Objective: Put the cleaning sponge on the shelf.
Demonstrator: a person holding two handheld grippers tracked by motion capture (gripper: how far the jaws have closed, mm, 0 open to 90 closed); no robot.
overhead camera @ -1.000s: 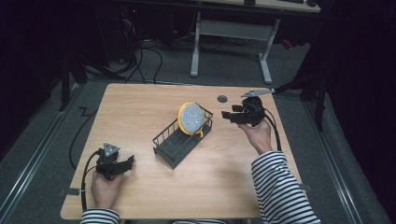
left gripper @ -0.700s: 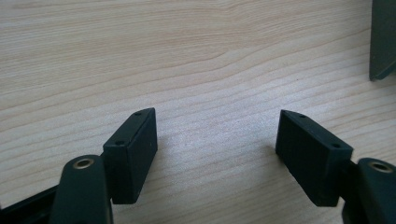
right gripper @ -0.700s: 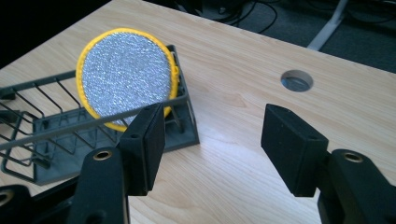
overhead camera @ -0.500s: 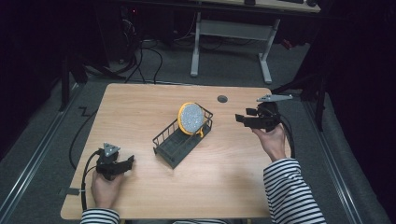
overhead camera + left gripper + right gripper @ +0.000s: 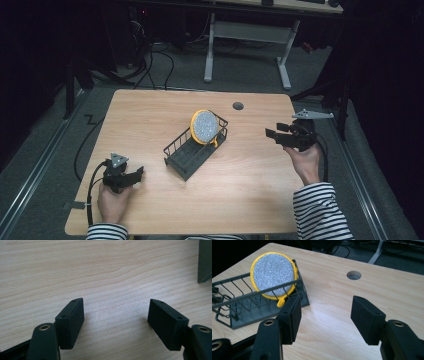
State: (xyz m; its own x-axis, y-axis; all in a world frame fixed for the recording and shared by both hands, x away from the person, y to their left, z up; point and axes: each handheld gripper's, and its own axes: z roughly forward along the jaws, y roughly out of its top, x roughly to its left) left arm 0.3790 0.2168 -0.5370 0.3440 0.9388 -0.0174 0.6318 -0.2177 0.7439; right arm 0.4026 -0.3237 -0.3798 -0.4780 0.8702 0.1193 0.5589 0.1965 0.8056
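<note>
Pale wood surface (image 5: 150, 115) carried a rack (image 5: 192, 150) holding a round scrubber (image 5: 204, 126) mid-frame; the right gripper (image 5: 272, 134), jaws wide, sat nearer than the left gripper (image 5: 136, 173), also wide.

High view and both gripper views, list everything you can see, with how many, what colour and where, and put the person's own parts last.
Table: one, light wood, centre of the high view.
Wire basket: one, black, middle of the table, set at an angle.
Round scrubber: one, silvery grey with a yellow rim, standing on edge in the basket's far end.
Cable hole: one, dark, far side of the table toward the right.
Desk frame: one, white legs, on the floor beyond the table.
Floor cables: several, black, beyond the table at left.
Left gripper: one, black, open, near left of the table.
Right gripper: one, black, open, right edge.
Striped sleeves: two, black and white, bottom edge.
</note>
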